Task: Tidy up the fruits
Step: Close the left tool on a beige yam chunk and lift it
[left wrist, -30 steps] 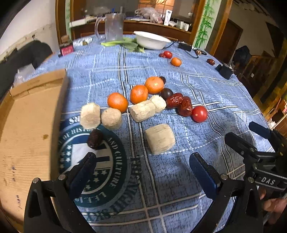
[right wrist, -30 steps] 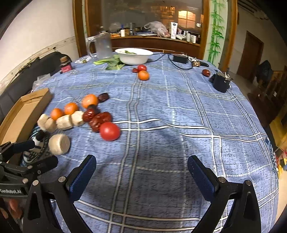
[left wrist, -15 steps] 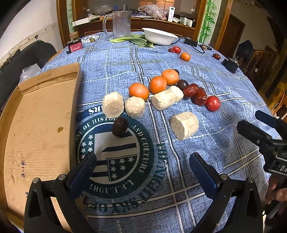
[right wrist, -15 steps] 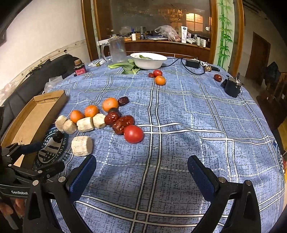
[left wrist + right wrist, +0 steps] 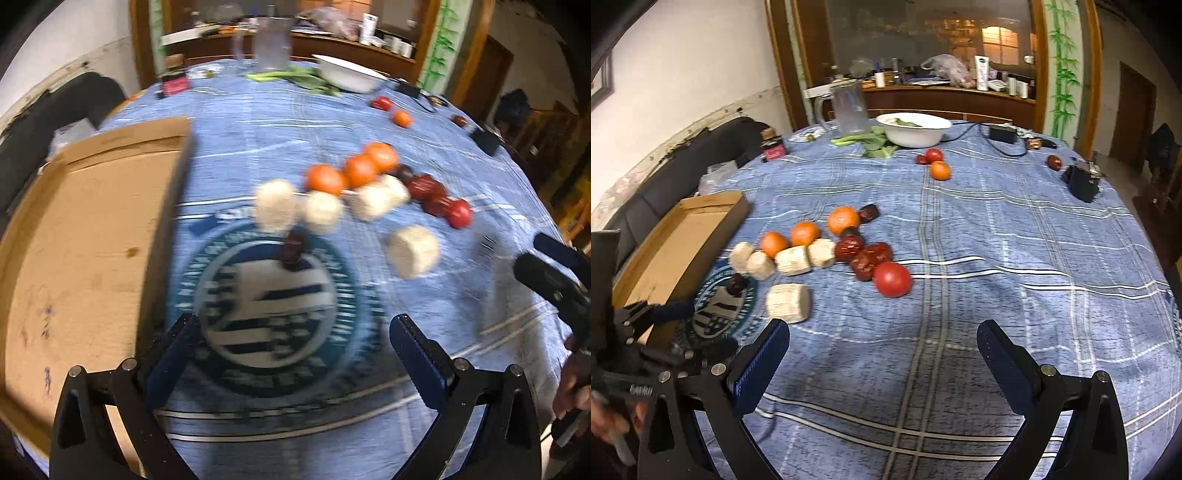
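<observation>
Three oranges (image 5: 805,232) lie in a row mid-table, with several pale cut chunks (image 5: 792,260) in front of them, red dates (image 5: 870,256) and a red tomato (image 5: 892,278) to their right. One chunk (image 5: 787,302) lies apart, nearer me. A dark date (image 5: 293,247) sits on the round printed emblem (image 5: 269,295). A flat cardboard tray (image 5: 85,236) lies at the left. My left gripper (image 5: 295,345) is open and empty above the emblem. My right gripper (image 5: 882,354) is open and empty over bare cloth, short of the tomato.
A white bowl (image 5: 914,129), greens (image 5: 875,144), a clear jug (image 5: 849,109), another orange (image 5: 940,170) and tomato (image 5: 933,155) stand at the far side. A black box (image 5: 1082,181) sits at the far right. The table edge curves away on the right.
Both grippers have pulled back and risen, so the fruit looks farther off. The left view has swung left and now shows more of the tray. Both stay open.
</observation>
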A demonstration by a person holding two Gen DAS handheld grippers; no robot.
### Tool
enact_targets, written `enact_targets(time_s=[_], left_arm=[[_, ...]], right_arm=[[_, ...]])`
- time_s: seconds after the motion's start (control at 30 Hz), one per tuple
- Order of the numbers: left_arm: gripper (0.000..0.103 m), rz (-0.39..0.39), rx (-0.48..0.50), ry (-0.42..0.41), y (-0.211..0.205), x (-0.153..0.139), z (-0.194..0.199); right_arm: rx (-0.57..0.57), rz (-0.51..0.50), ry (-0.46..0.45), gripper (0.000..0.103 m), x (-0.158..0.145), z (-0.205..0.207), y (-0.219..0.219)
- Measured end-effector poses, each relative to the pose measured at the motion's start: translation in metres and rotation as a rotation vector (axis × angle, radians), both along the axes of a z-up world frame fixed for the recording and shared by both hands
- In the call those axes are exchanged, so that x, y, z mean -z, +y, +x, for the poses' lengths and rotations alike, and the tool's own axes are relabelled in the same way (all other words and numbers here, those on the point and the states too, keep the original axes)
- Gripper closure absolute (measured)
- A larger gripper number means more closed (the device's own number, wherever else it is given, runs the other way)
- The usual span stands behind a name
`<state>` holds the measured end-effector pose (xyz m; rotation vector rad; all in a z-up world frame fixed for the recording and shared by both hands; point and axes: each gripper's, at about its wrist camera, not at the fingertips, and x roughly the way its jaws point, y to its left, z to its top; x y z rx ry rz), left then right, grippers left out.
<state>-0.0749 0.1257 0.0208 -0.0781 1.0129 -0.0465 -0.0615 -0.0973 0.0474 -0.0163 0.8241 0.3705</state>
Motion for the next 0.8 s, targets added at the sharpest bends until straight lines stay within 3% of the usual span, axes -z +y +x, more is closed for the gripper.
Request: enact_targets(time_s=[0.13,0.47,0.8], left_arm=[[0.000,-0.066,-0.027,-0.003,0.011,-0.006,0.002],[0.000,-0.055,0.036,-0.015,-0.046,-0.012,0.017],[0.003,0.000,0.060,0.000,-0.075,-0.003,0.035]], right_arm=[[-0.031,-0.013,-0.006,0.001,0.003,0.000,0.009],[-0.039,-0.049,-0.005,0.002,0.007,0.012,-0.005],[-0.045,-0.062,0.012,0.015,0.014,0.025,-0.024]])
